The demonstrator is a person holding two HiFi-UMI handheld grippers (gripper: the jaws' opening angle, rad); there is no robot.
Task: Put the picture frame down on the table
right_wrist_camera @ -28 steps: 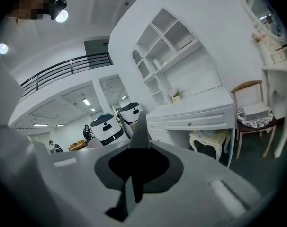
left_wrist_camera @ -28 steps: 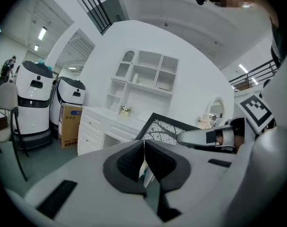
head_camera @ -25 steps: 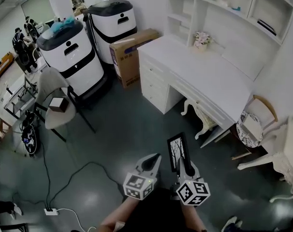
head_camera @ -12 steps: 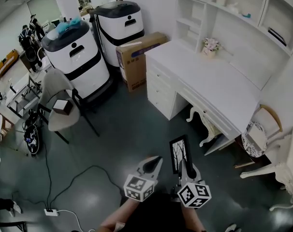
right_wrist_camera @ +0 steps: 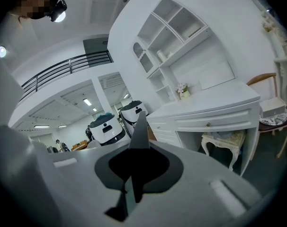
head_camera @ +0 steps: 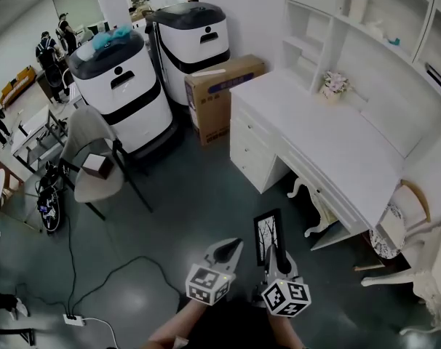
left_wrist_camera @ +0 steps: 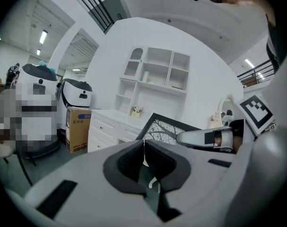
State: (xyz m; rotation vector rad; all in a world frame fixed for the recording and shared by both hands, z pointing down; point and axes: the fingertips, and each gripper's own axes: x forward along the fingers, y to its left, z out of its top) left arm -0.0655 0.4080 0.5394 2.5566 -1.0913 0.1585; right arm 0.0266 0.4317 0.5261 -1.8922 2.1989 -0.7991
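The picture frame (head_camera: pixel 268 231) is black-edged with a bare-tree print and stands upright over the dark floor. My right gripper (head_camera: pixel 271 256) is shut on its lower edge. In the right gripper view the frame (right_wrist_camera: pixel 139 129) shows edge-on between the jaws. My left gripper (head_camera: pixel 225 251) hangs just left of it, shut with nothing in it, its pads meeting in the left gripper view (left_wrist_camera: pixel 144 144), where the frame (left_wrist_camera: pixel 163 128) appears beyond and to the right. The white desk (head_camera: pixel 330 147) stands ahead to the right, its top bare except for a small flower pot (head_camera: pixel 334 86).
A white shelf unit (head_camera: pixel 366 27) rises behind the desk. A stool (head_camera: pixel 313 198) sits under the desk and a white chair (head_camera: pixel 396 227) at its right end. A cardboard box (head_camera: pixel 222 93), two white machines (head_camera: pixel 126 86) and a grey chair (head_camera: pixel 89 162) stand left. Cables (head_camera: pixel 126 267) cross the floor.
Both grippers and the frame have travelled forward across the floor toward the desk. The grip on the frame is unchanged and the left gripper stays shut.
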